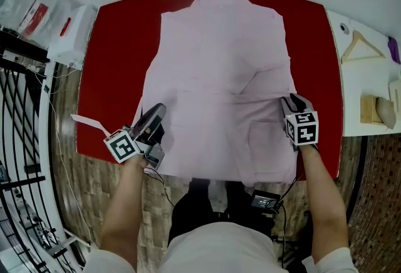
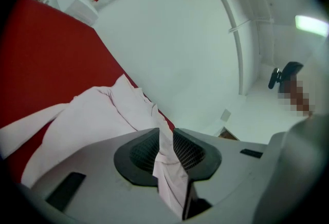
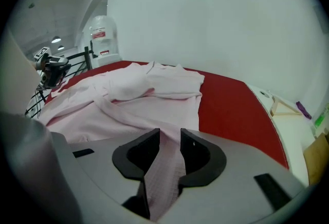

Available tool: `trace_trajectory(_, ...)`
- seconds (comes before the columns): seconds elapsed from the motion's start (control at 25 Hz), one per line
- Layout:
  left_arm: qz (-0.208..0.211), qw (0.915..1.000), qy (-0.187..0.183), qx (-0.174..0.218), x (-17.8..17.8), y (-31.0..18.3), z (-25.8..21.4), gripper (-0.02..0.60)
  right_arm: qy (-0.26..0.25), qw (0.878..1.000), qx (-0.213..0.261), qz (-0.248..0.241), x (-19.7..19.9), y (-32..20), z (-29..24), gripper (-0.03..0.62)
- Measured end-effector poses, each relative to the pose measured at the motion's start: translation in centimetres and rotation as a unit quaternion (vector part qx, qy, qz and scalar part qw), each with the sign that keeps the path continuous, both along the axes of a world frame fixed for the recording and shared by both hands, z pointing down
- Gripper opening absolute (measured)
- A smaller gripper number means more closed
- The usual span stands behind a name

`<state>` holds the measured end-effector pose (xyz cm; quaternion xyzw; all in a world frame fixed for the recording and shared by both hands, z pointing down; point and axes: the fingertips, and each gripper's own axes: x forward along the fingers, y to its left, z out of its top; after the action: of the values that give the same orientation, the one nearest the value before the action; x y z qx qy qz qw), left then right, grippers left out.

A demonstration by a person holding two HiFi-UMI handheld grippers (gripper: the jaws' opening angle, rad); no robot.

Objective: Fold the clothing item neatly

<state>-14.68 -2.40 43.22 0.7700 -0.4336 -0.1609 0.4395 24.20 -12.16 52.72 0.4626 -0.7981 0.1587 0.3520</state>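
Reads as a bare recording lab: plain white walls (image 3: 216, 22), red tabletop (image 1: 106, 77), white side table (image 1: 363, 84) with wooden hanger (image 1: 361, 46) beyond its right edge, black wire rack (image 1: 19, 115) beyond its left.

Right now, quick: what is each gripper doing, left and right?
Left gripper: jaws closed on a fold of the pink shirt.
Right gripper: jaws closed on the pink shirt's edge.

Grey left gripper (image 1: 158, 110) and right gripper (image 1: 290, 101) bear black-and-white marker cubes (image 1: 122, 145); a black cable (image 1: 164, 187); white sleeves (image 1: 331, 260), dark trousers (image 1: 191, 210).
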Motion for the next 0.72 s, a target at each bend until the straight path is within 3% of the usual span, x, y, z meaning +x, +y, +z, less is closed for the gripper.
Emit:
trace_trajectory(0.32,-0.084,0.9943,-0.066,-0.004,-0.9,4.3,-0.5,0.061,-0.019,0.999,0.025,-0.034,-1.0,1.2,-2.2,0.109)
trace_trajectory(0.56,-0.104,0.9915,-0.077,-0.001,-1.0,5.4,-1.4,0.061,-0.023,0.997,0.039,-0.057,-2.3,2.1,-3.5,0.109)
trace_trajectory(0.72,-0.096,0.9911,-0.091,0.016,-0.8,5.4,-2.1,0.060,-0.027,0.997,0.043,-0.059,-3.4,2.7,-4.3,0.107)
